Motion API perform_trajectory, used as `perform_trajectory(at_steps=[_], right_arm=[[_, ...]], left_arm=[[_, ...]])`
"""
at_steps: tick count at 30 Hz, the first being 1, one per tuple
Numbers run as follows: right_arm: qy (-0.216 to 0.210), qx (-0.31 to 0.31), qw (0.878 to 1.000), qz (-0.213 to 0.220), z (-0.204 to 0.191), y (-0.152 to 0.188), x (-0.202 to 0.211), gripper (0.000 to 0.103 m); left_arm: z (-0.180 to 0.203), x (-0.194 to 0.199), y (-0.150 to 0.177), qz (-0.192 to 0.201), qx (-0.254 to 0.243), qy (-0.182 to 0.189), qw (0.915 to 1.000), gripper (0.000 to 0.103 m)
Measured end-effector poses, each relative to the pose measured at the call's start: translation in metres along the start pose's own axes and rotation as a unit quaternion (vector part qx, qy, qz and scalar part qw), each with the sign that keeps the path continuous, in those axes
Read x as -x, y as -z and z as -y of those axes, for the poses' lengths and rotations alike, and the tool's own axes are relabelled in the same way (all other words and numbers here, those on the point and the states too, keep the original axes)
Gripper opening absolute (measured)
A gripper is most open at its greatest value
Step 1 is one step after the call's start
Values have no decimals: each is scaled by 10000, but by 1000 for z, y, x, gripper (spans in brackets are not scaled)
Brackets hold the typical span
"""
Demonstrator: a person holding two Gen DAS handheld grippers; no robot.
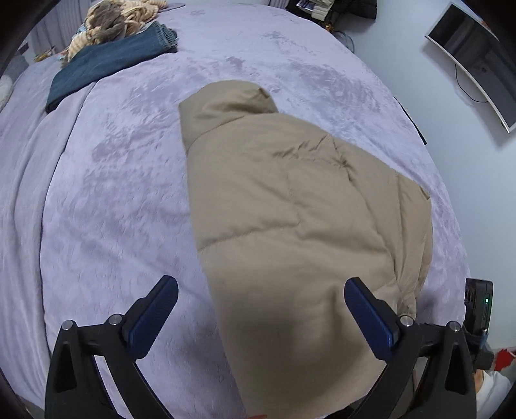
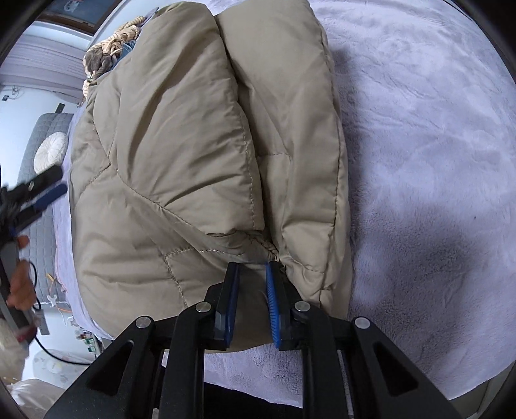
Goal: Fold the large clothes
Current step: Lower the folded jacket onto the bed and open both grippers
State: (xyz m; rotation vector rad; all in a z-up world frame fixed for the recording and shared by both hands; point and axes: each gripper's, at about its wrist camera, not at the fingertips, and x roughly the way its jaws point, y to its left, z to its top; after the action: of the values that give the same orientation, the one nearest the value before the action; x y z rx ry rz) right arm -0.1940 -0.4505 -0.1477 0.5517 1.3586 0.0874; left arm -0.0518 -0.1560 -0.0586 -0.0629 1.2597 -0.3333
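Lilac bed (image 1: 106, 193) with the tan jacket (image 1: 290, 209) half-folded on it; right gripper (image 2: 253, 270) pinches its hem, left gripper (image 1: 261, 287) spread wide, empty (hovering); slick puffy fabric could slip out and spring open.

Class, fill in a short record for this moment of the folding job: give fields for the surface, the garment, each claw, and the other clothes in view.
surface: bed with a lilac blanket
garment: tan padded jacket, lying on the blanket, folded over on itself
left claw: open, above the jacket's near end, gripping nothing
right claw: shut on the jacket's near edge
other clothes: dark blue garment folded at the far corner, with a brown and cream knitted pile behind it
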Motion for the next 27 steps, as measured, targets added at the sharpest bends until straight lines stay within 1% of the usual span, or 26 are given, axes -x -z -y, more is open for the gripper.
perform_trajectory(at_steps=[4, 6, 8, 9, 10, 11, 12, 13, 15, 17, 18, 19, 24, 27], right_arm=[[25, -112, 9999, -14, -5, 4, 5, 18], [27, -148, 9999, 1, -3, -8, 12, 21], [115, -175, 9998, 38, -8, -10, 19, 21], [150, -185, 9997, 71, -11, -10, 21, 24], [165, -225, 9995, 127, -14, -11, 26, 31], [151, -254, 9994, 169, -17, -10, 29, 35], [129, -251, 9994, 215, -21, -10, 32, 42], [158, -211, 9993, 262, -26, -11, 36, 45], [277, -164, 9988, 357, -36, -9, 40, 47], [280, -180, 9984, 462, -44, -6, 43, 53], [288, -183, 9980, 531, -48, -4, 46, 61], [317, -178, 9977, 580, -51, -1, 45, 65], [393, -183, 9961, 773, -69, 14, 49, 65], [415, -222, 9955, 819, -74, 20, 51, 65]], left_arm=[[-13, 3, 20, -129, 246, 94, 9996, 103], [-19, 0, 27, -183, 311, 85, 9993, 103], [-23, -4, 32, -244, 328, 72, 9991, 103], [-25, -6, 35, -284, 333, 52, 9990, 103], [-26, -7, 37, -314, 337, 35, 9989, 103], [-28, -6, 40, -313, 345, 37, 9989, 103], [-30, -4, 43, -313, 357, 46, 9989, 103], [-31, -3, 46, -326, 359, 72, 9988, 103], [-33, 0, 50, -335, 322, 117, 9989, 103], [-35, 5, 55, -298, 275, 103, 9991, 103], [-36, 7, 55, -285, 265, 114, 9992, 103], [-37, 9, 57, -265, 257, 137, 9992, 103], [-44, 17, 63, -198, 149, 149, 9996, 103], [-48, 20, 64, -191, 173, 184, 9995, 103]])
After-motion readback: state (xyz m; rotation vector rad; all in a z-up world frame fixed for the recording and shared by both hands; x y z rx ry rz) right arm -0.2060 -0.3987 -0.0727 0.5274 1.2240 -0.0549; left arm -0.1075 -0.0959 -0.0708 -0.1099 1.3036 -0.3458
